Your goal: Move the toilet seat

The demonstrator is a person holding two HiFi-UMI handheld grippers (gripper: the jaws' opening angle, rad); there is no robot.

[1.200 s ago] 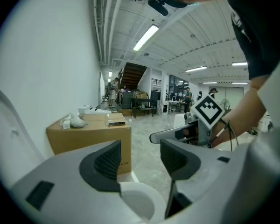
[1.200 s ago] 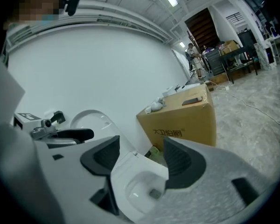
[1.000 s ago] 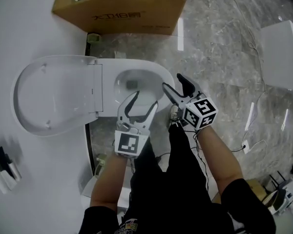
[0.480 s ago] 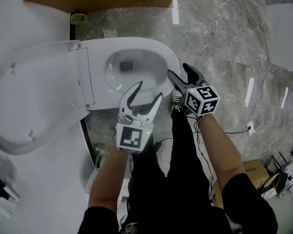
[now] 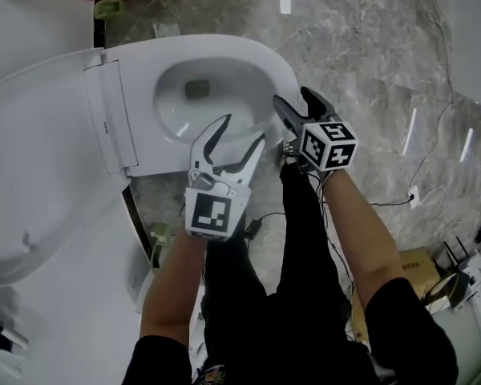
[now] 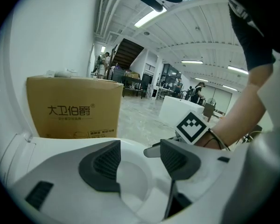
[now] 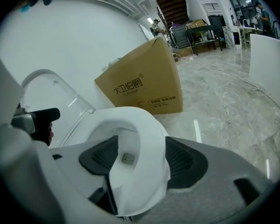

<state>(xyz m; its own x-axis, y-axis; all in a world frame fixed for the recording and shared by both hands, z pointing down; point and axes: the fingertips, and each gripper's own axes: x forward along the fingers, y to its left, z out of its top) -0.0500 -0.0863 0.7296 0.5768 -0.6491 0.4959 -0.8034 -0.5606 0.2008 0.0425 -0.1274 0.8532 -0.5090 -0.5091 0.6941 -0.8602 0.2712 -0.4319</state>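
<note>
The white toilet seat (image 5: 260, 58) lies flat on the bowl, and the lid (image 5: 40, 159) stands raised at the left. My right gripper (image 5: 291, 96) is at the bowl's front right. Its jaws are opening, one on each side of the seat's rim (image 7: 144, 129), and I see no pad pressing on it. My left gripper (image 5: 242, 131) hovers open over the bowl's near rim, holding nothing. In the left gripper view, only the bowl's hollow (image 6: 133, 181) shows beyond the left gripper (image 6: 140, 160).
A brown cardboard box (image 7: 144, 85) stands against the wall behind the toilet. A white cabinet (image 5: 473, 22) stands on the marble floor at the far right, with cables (image 5: 417, 175) trailing nearby. The person's black-trousered legs (image 5: 305, 279) are right in front of the bowl.
In the head view the toilet has slid left and up as the camera moved. Both grippers have come closer to the bowl's front rim, the right one around the seat's edge.
</note>
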